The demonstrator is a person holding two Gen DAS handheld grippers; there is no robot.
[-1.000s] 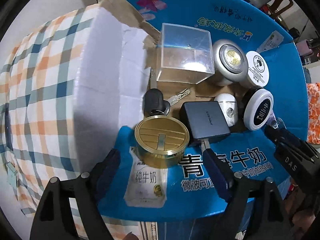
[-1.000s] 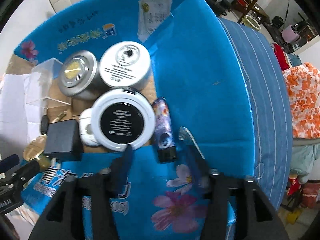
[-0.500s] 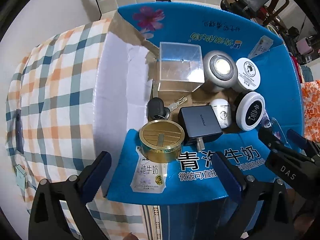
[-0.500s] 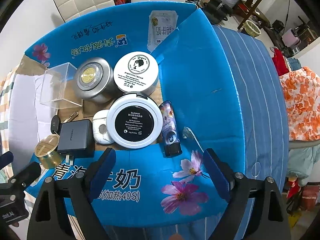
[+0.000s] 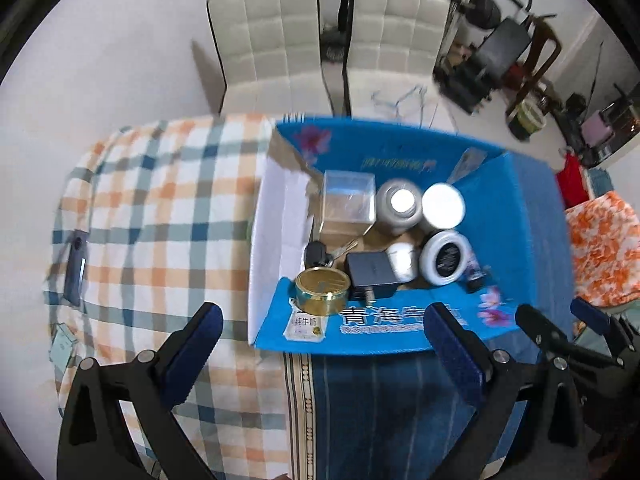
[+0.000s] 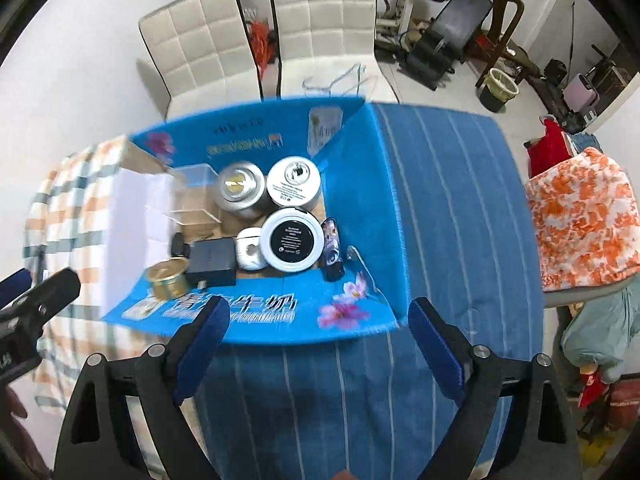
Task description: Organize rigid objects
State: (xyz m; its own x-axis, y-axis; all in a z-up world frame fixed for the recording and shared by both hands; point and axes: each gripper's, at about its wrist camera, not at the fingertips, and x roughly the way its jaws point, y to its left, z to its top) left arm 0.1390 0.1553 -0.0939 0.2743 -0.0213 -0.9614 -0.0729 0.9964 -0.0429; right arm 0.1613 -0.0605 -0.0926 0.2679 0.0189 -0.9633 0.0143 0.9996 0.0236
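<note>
An open blue cardboard box [image 5: 528, 216] [image 6: 360, 200] holds a gold tin [image 5: 322, 290] [image 6: 167, 278], a black charger [image 5: 370, 274] [image 6: 212, 261], a clear plastic cube [image 5: 349, 202] [image 6: 192, 200], a silver jar [image 5: 400, 206] [image 6: 239, 190], two white jars [image 5: 443, 206] [image 6: 293, 180], a black-lidded jar [image 5: 447, 257] [image 6: 292, 239] and a small tube [image 6: 332, 252]. My left gripper [image 5: 320, 336] is open and empty, high above the box's near flap. My right gripper [image 6: 318, 328] is open and empty, likewise above the near flap.
The box sits on a table with a plaid cloth [image 5: 160, 216] on the left and a blue striped cloth [image 6: 448, 208] on the right. A dark phone [image 5: 76, 268] lies on the plaid cloth. White chairs [image 6: 320, 20] stand behind the table.
Both grippers have pulled up and back from the box, so the box looks much smaller. The right gripper's jaws, narrow a second ago, now stand wide. The objects have not moved.
</note>
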